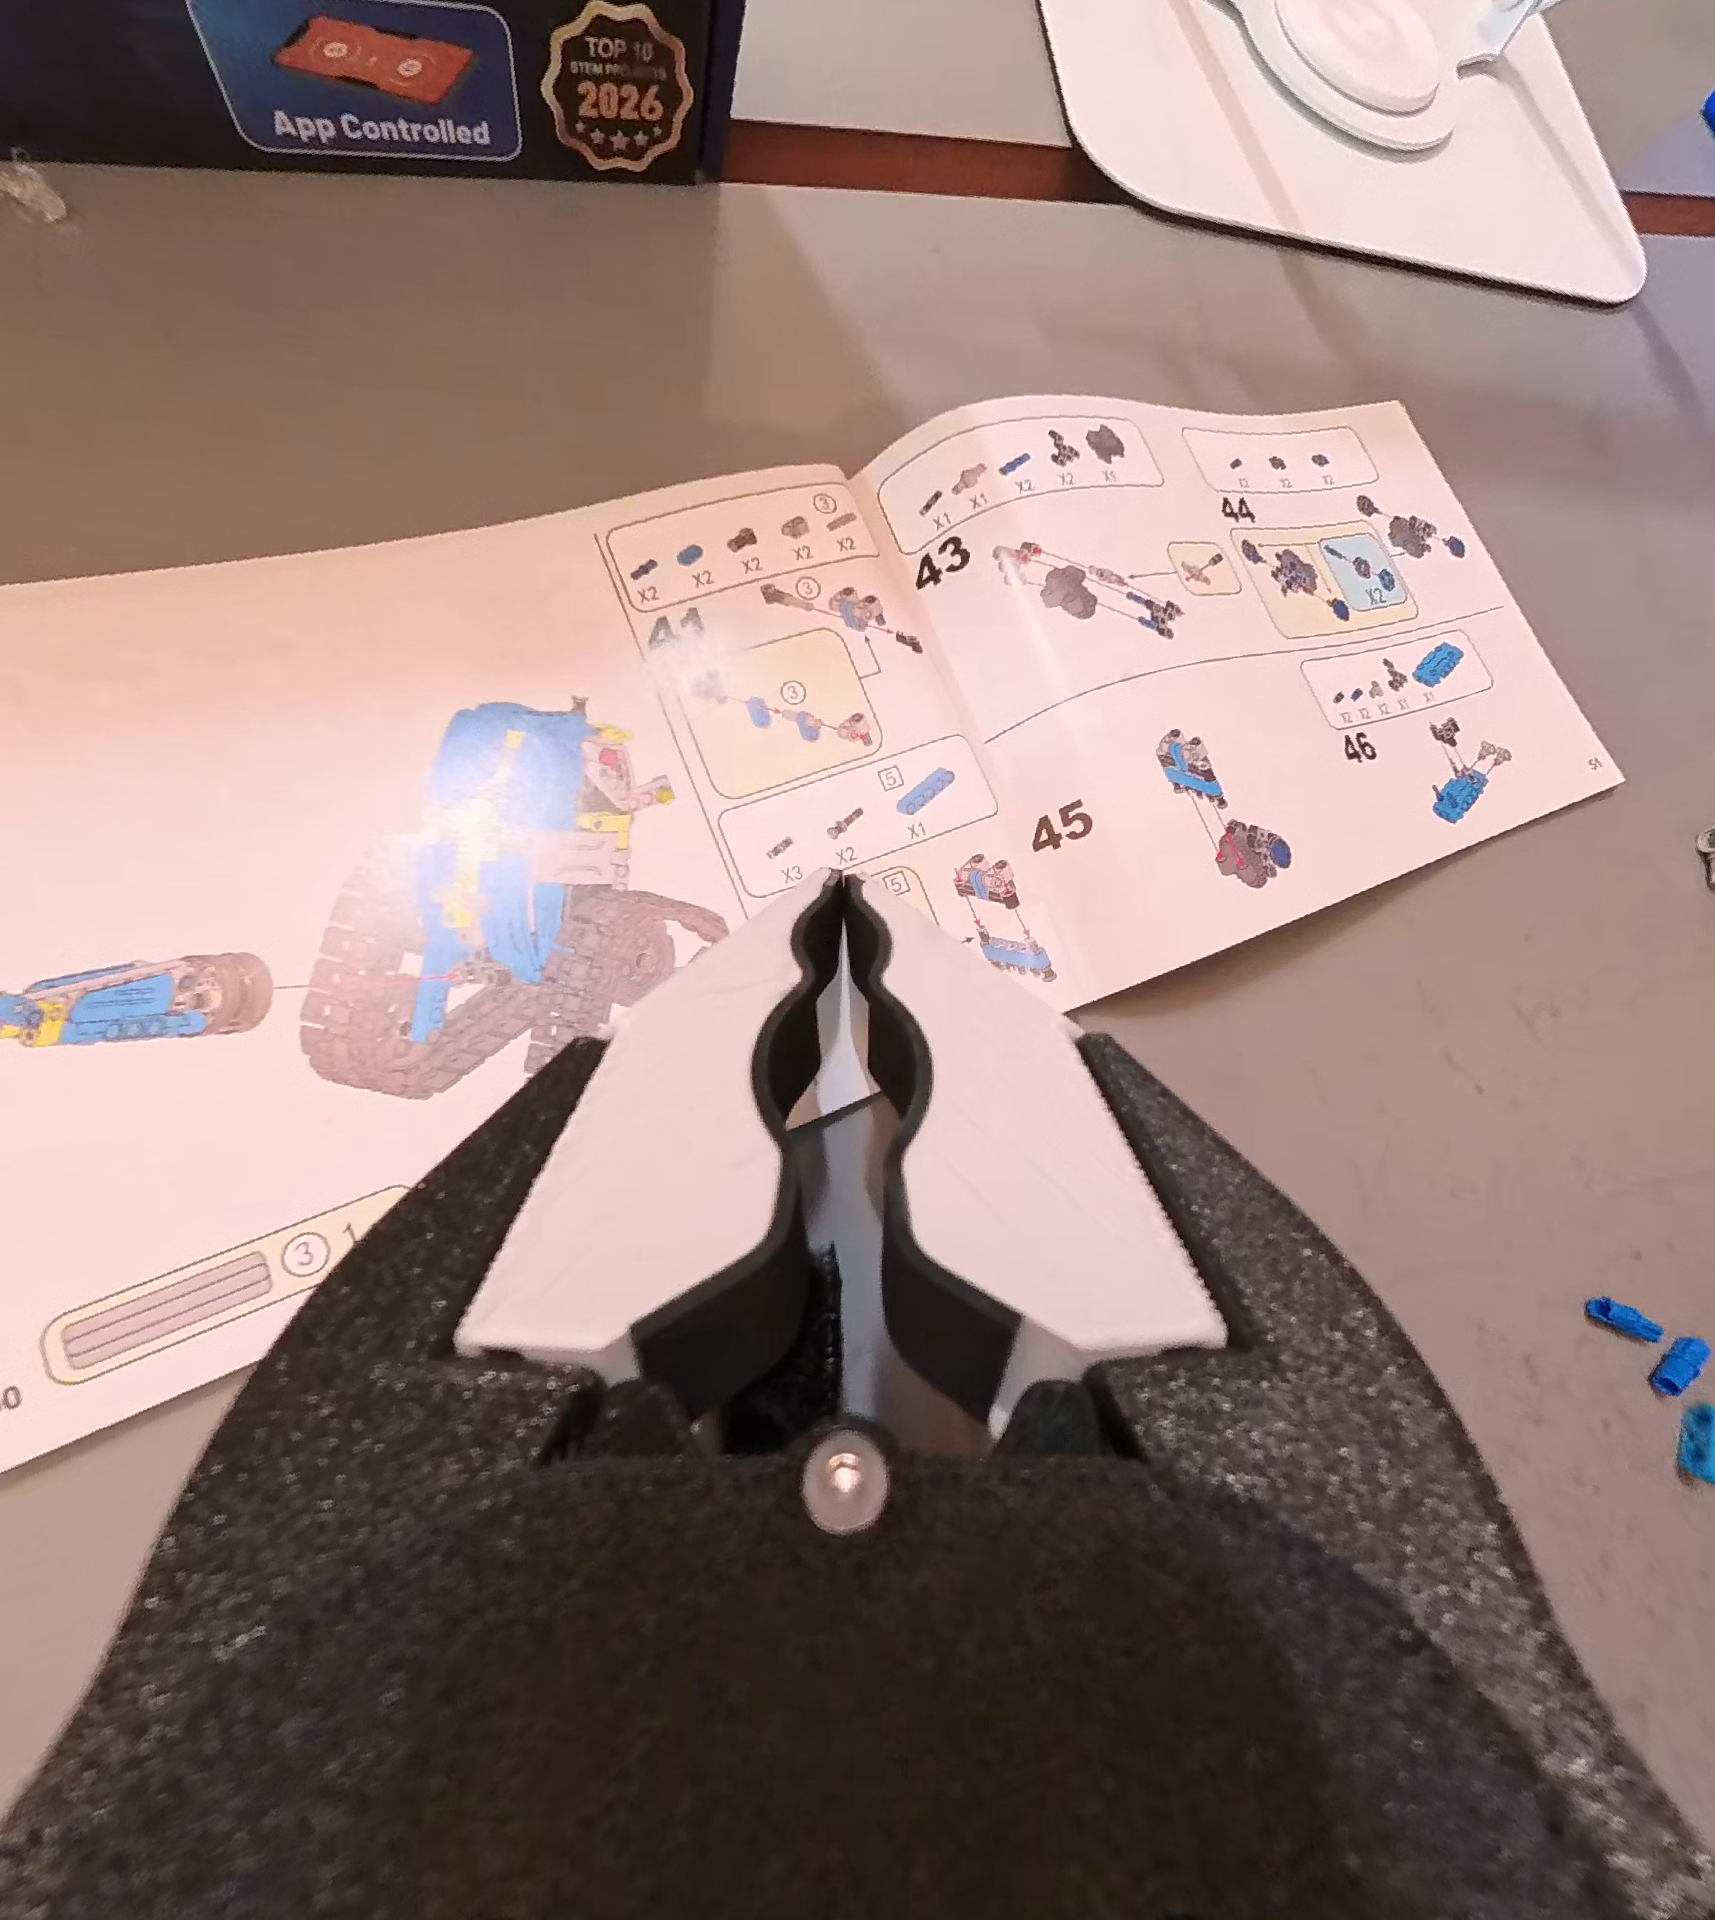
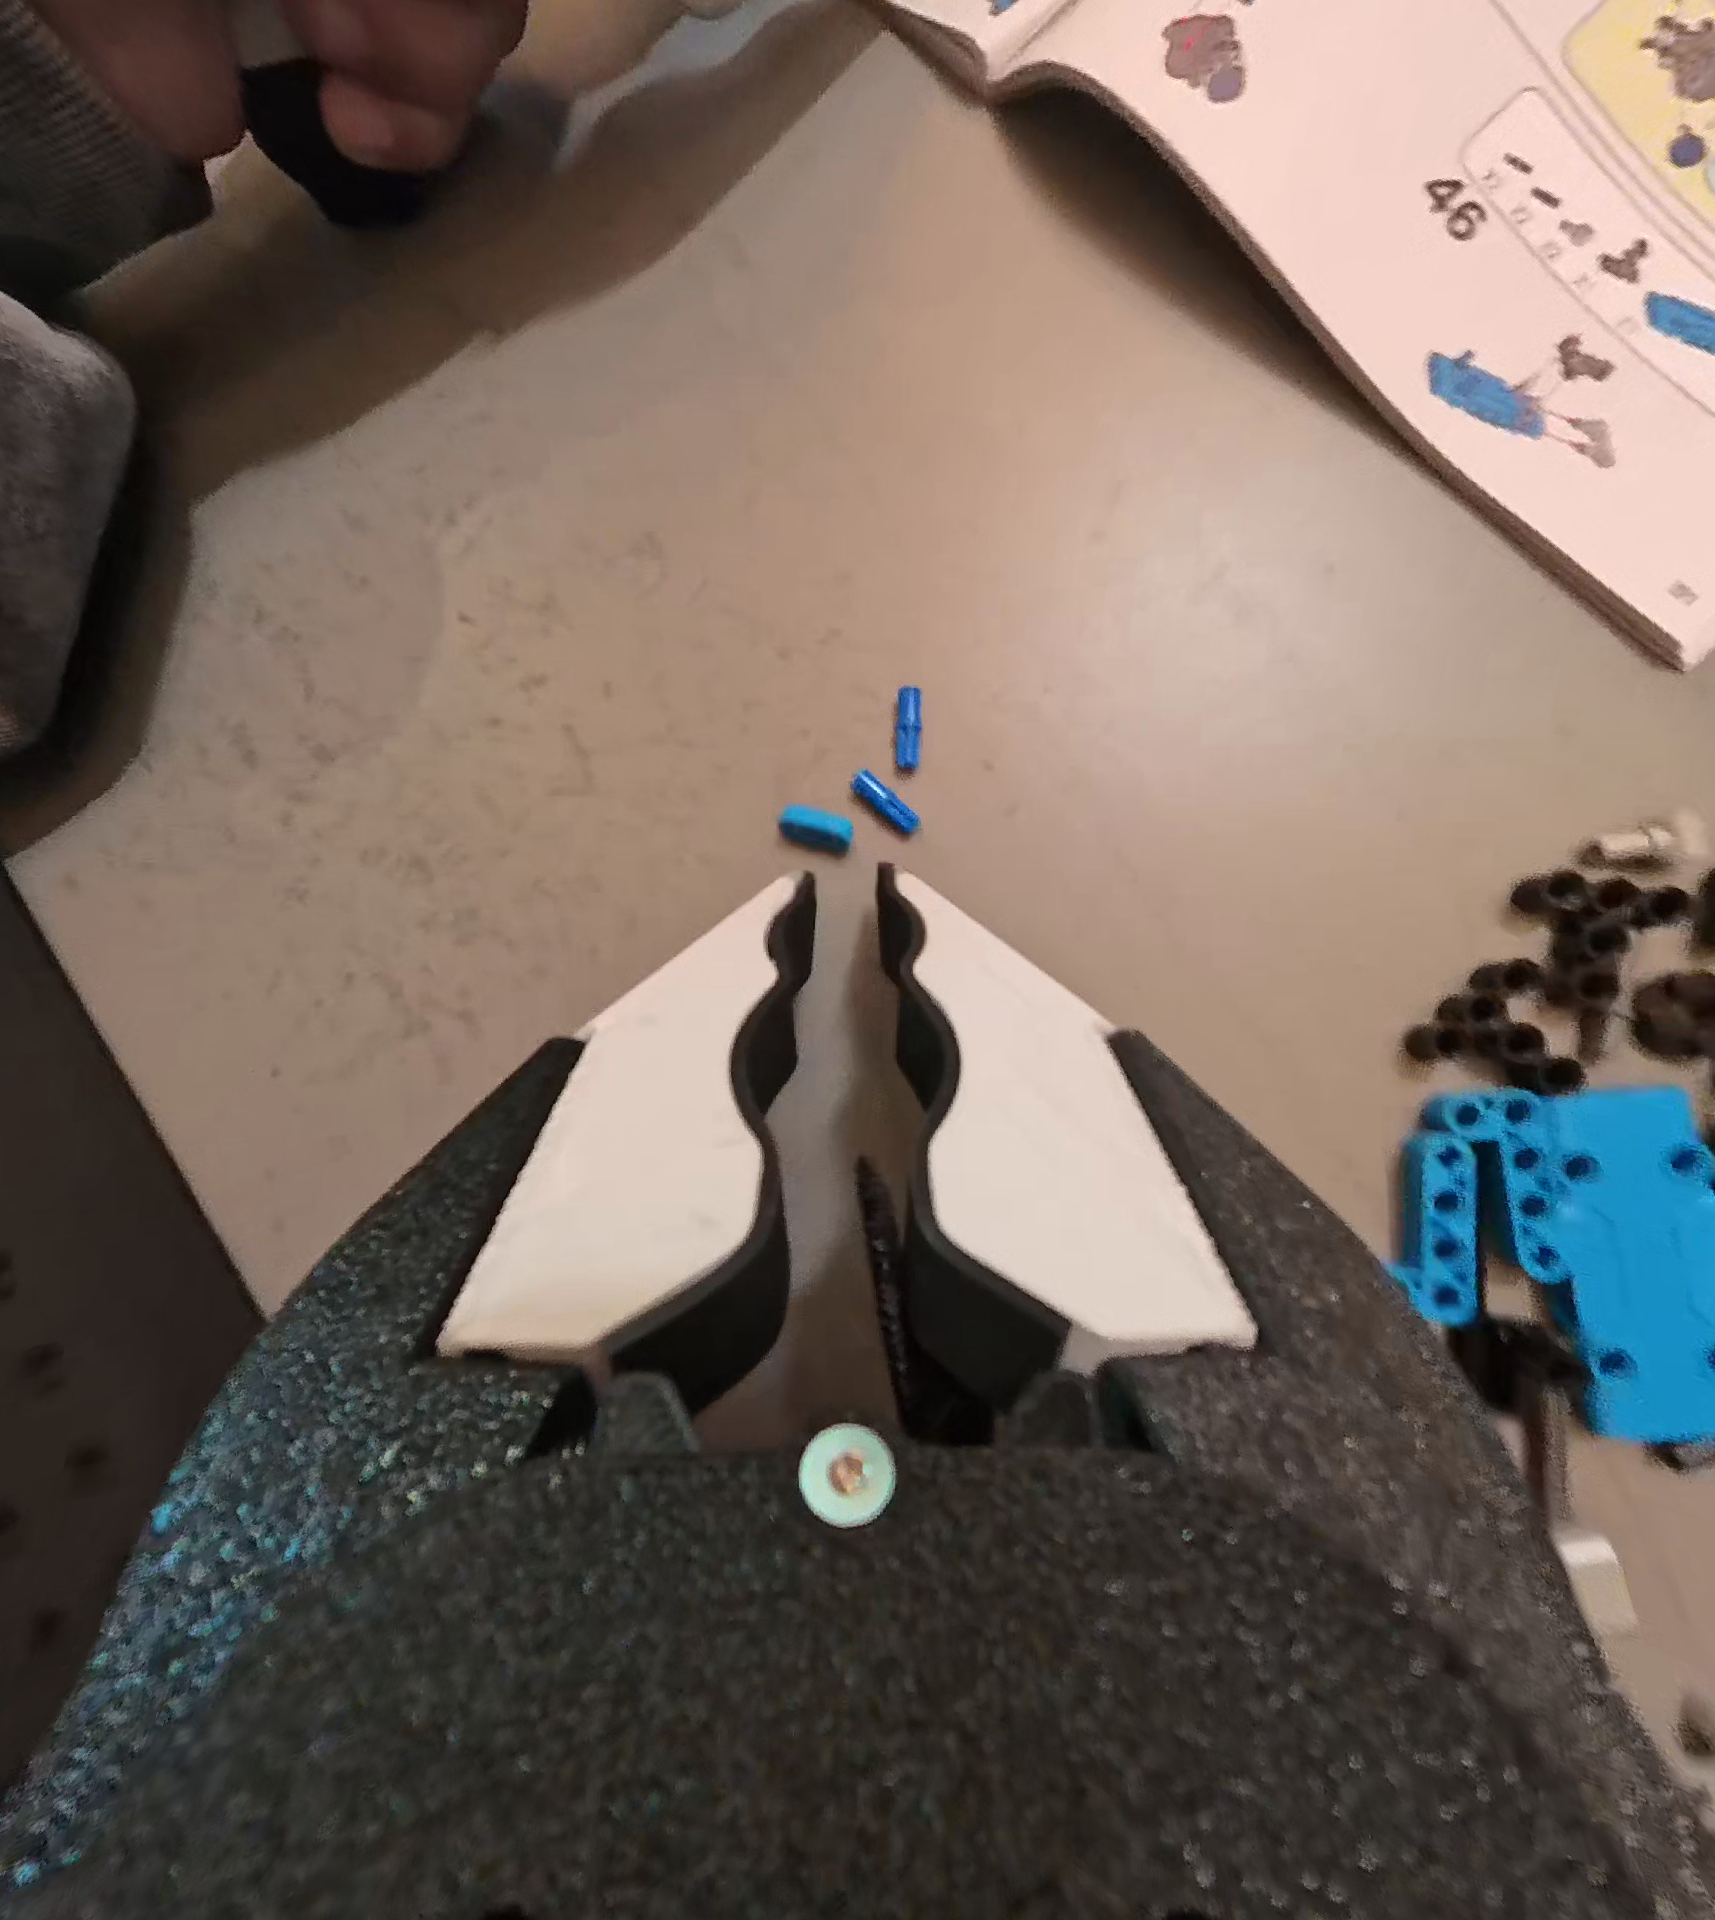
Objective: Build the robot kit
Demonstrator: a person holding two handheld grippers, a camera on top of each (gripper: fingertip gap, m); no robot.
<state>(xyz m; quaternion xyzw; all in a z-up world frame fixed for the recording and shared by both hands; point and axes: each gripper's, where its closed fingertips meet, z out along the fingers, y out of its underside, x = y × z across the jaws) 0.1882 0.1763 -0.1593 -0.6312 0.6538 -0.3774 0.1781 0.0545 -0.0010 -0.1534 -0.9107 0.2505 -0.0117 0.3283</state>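
The left hand-held gripper, closed and empty, hovers over a printed instruction booklet; the right hand-held gripper, slightly open, nears three blue pieces.

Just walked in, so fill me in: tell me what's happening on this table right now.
A person holds a pair of tongs in each hand over a grey table. The left tongs are shut and empty, tips over the open instruction booklet. The right tongs are slightly open, empty, tips just short of three small blue building pieces. Black connector pieces and a blue part-built assembly lie to the right.
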